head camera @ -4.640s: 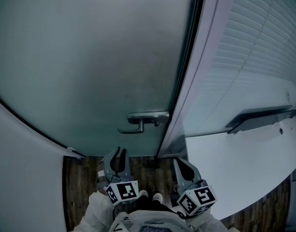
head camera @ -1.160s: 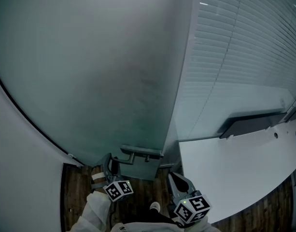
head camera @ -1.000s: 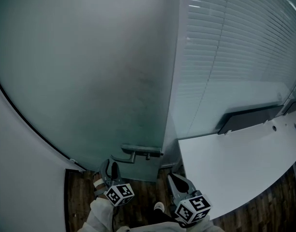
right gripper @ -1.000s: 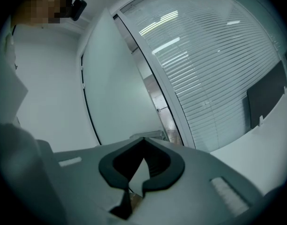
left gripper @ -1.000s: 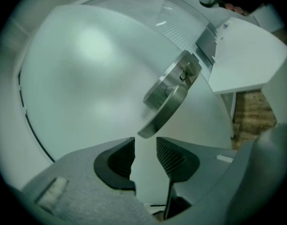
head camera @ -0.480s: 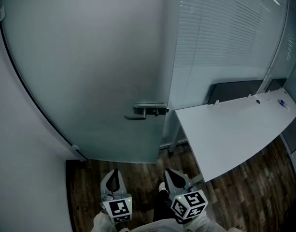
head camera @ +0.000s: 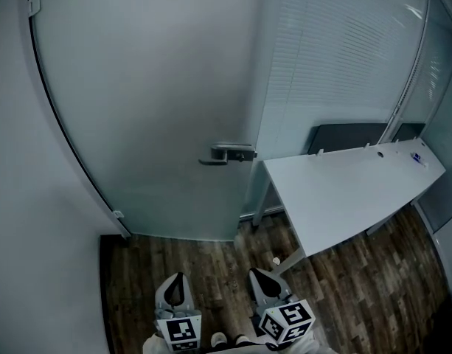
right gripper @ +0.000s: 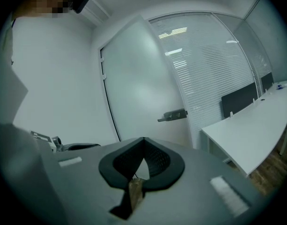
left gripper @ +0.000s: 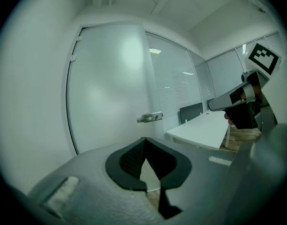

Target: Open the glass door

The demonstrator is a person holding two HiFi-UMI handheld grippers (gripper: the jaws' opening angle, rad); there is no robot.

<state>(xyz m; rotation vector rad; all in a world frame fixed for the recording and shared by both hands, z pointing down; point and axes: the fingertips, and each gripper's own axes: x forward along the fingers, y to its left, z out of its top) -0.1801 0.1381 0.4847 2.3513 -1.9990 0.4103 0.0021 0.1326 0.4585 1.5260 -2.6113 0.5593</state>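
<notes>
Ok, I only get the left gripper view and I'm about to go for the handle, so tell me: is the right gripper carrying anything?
Observer: No. The right gripper view shows the right gripper with its jaws together and nothing between them.
Operator: And how do we stand to the door?
Observer: In the head view the left gripper and the right gripper sit low over the wood floor, with bare floor between them and the glass door. Neither touches the door handle.

I count: one glass door (head camera: 152, 102), one door handle (head camera: 227, 153), one white desk (head camera: 343, 190), two grippers: left gripper (head camera: 178, 280), right gripper (head camera: 259, 279).
</notes>
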